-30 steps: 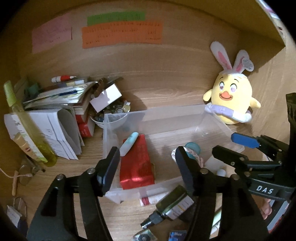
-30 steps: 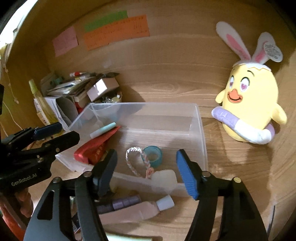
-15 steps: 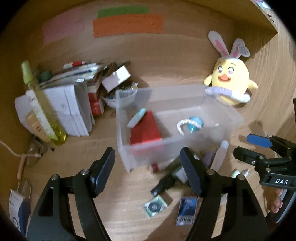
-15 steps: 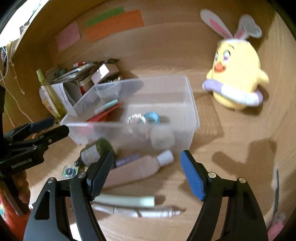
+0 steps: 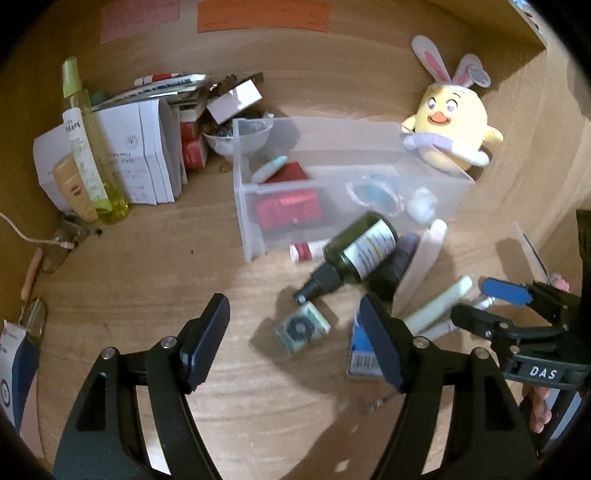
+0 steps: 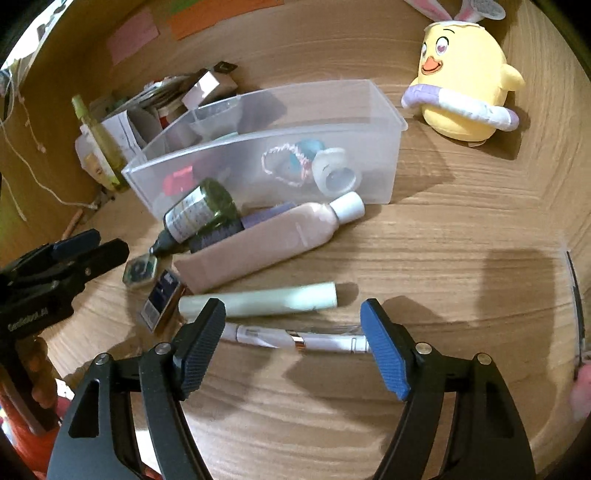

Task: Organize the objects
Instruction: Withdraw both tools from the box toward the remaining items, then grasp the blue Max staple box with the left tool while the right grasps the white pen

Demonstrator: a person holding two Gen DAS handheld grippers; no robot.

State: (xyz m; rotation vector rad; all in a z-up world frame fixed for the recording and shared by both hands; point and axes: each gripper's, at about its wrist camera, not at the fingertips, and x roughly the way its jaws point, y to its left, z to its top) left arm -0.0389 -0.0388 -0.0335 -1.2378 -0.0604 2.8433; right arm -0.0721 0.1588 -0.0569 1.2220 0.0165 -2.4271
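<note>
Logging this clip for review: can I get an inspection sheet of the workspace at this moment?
Surface: wooden desk, lit.
Job's things: clear bin holds some small items; green bottle, pink tube, pale green tube and white pen lie in front of it.
Clutter: papers and boxes, spray bottle.
Grippers: left hand-held gripper and right hand-held gripper open, empty.
Cables: white cord.
Surroundings: chick plush, sticky notes.

One clear bin (image 6: 384,147). One plush chick (image 6: 465,88). One dark green bottle (image 6: 199,210). One pink tube (image 6: 266,243). One pale green tube (image 6: 266,301). One white pen (image 6: 295,338). Two spread-jawed grippers: left (image 5: 295,339), right (image 6: 291,347).
</note>
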